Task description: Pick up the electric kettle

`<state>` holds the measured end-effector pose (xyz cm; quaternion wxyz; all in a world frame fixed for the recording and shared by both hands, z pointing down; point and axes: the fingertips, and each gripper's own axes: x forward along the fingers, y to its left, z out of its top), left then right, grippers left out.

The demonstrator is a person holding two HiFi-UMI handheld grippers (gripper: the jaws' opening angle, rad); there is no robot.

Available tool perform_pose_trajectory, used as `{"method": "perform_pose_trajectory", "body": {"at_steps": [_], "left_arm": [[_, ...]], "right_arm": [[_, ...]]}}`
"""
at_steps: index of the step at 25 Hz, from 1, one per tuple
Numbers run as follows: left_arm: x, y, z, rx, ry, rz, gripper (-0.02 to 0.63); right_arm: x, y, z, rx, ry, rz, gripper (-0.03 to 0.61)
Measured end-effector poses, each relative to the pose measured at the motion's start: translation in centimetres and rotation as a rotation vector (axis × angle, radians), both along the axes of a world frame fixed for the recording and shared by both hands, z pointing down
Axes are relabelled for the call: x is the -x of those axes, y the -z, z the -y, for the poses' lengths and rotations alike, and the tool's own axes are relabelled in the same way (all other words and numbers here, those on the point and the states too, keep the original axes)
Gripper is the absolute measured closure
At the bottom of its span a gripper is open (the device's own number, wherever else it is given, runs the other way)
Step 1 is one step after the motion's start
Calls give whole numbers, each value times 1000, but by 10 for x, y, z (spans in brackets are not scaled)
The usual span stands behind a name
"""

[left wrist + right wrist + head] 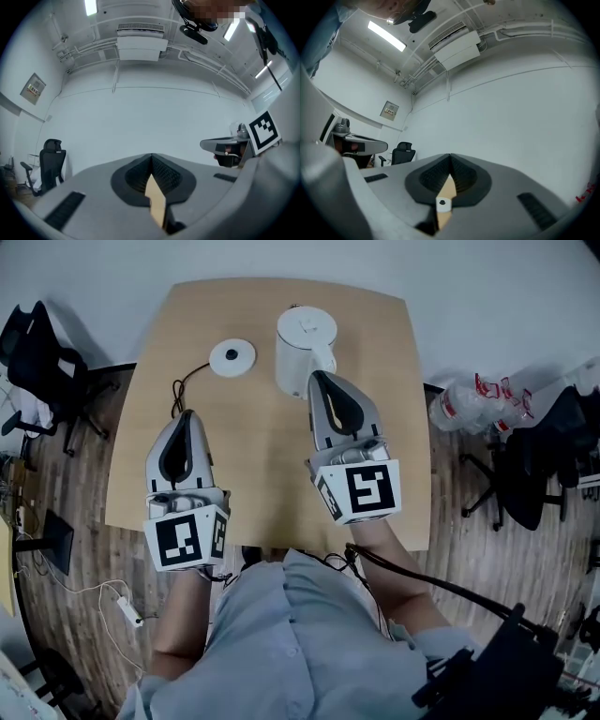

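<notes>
A white electric kettle (302, 341) stands upright at the far side of the wooden table (272, 456), off its round white base (232, 357), which lies to its left with a black cord. My right gripper (317, 377) hovers at the kettle's near side with its jaws pressed together and nothing between them. In the right gripper view its tips (450, 161) point at a bare wall. My left gripper (187, 414) is shut and empty over the table's left half; in the left gripper view its tips (151, 161) also face the wall.
Black office chairs stand left (42, 362) and right (539, 460) of the table. Clear plastic bags (473, 401) lie on the floor at the right. A white power strip (127, 610) and cables lie on the wooden floor at the lower left.
</notes>
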<state>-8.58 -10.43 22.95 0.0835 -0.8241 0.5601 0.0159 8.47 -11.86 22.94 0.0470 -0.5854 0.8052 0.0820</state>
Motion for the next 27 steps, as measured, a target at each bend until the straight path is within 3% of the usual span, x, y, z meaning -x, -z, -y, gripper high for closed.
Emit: {"method": "perform_pose_trajectory", "body": {"at_steps": [8,27], "left_arm": [[12,9,0,-21,-39,0,614],[3,13,4,-37,-100,-21,614]], "right_arm": [[27,2,-12,6,-6,-13,578],[24,17,-12,-22,-50,-25,578]]}}
